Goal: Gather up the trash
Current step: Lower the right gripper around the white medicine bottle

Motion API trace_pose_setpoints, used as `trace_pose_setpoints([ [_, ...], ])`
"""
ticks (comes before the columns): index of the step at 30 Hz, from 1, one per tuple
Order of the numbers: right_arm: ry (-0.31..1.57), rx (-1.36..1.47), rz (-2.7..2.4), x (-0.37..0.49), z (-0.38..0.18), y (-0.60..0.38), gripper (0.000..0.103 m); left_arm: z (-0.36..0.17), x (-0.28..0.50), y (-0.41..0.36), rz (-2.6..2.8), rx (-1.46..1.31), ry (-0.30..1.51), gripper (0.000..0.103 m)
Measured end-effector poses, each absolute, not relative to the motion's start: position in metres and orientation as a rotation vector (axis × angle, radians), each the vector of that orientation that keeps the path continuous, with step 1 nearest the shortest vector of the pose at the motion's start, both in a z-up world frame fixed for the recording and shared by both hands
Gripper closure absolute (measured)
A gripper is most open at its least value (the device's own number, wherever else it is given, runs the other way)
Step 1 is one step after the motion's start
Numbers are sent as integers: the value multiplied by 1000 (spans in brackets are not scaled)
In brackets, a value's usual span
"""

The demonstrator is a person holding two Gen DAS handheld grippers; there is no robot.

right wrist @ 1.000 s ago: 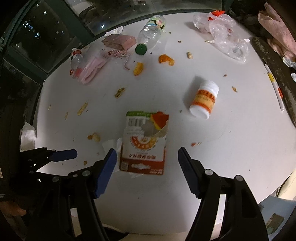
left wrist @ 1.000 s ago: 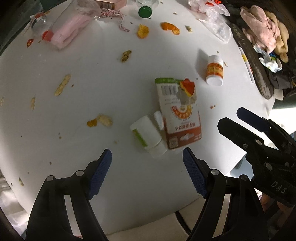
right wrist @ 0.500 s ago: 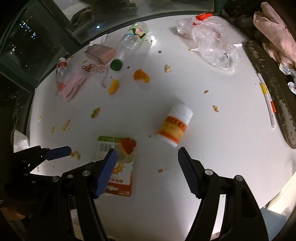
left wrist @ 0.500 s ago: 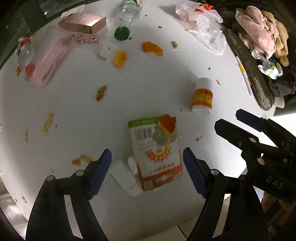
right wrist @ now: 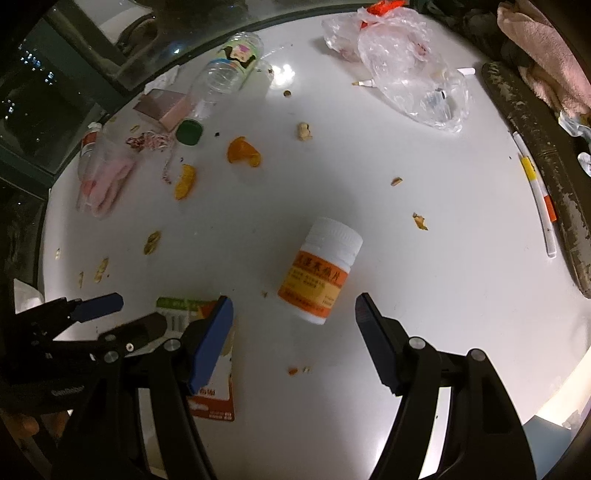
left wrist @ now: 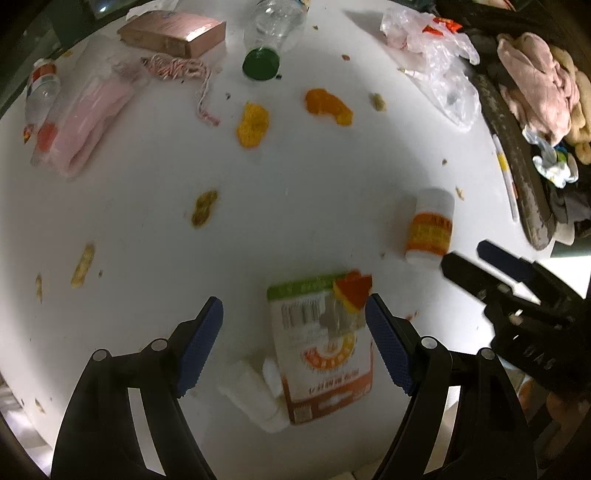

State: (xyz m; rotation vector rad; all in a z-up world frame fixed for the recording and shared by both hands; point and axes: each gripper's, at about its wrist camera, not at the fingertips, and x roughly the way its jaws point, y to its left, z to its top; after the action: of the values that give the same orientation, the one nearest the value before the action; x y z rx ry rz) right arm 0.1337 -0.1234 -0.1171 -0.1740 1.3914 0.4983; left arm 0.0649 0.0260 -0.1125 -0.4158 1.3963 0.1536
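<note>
The white worktop (right wrist: 424,295) is round-edged, glossy under a bright patch of light, and strewn with crumbs and scraps. Dark window glass (right wrist: 33,110) runs along its far left rim.

At the far left lie a small bottle (left wrist: 40,96) and a pink pouch (left wrist: 92,122), then a pink box (left wrist: 173,33) with a tangle of red-and-white string (left wrist: 181,70) just beside it. A clear plastic bottle (right wrist: 225,70) with a green cap (right wrist: 189,132) lies on its side near the box. Two pieces of orange peel (right wrist: 243,151) sit toward the middle, and nut shells (left wrist: 83,266) are scattered at the left.

Nearer the front, a torn orange-and-white packet (left wrist: 321,350) lies flat between the spread left tongs (left wrist: 294,350), with a white carton (left wrist: 255,395) touching its left edge. To its right a white pill bottle (right wrist: 319,273) with an orange label lies on its side, just ahead of the spread right tongs (right wrist: 294,339). Neither pair pinches anything.

At the far right are a crumpled clear plastic bag (right wrist: 402,62), a pen (right wrist: 535,192) along the rim, and pink cloth (left wrist: 535,81) heaped beyond a dark curved edge (right wrist: 546,155).
</note>
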Motion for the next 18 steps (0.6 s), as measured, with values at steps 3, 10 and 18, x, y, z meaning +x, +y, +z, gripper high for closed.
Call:
trace_pose_setpoints([
  [3, 1404, -187, 496, 141, -125, -116, 37, -113, 79, 29, 146, -399, 1385, 27],
  [10, 1411, -216, 441, 157, -135, -109, 37, -125, 102, 38, 131, -387, 1385, 27],
  [18, 1432, -270, 349, 165, -155, -105, 37, -136, 119, 36, 99, -360, 1392, 27],
])
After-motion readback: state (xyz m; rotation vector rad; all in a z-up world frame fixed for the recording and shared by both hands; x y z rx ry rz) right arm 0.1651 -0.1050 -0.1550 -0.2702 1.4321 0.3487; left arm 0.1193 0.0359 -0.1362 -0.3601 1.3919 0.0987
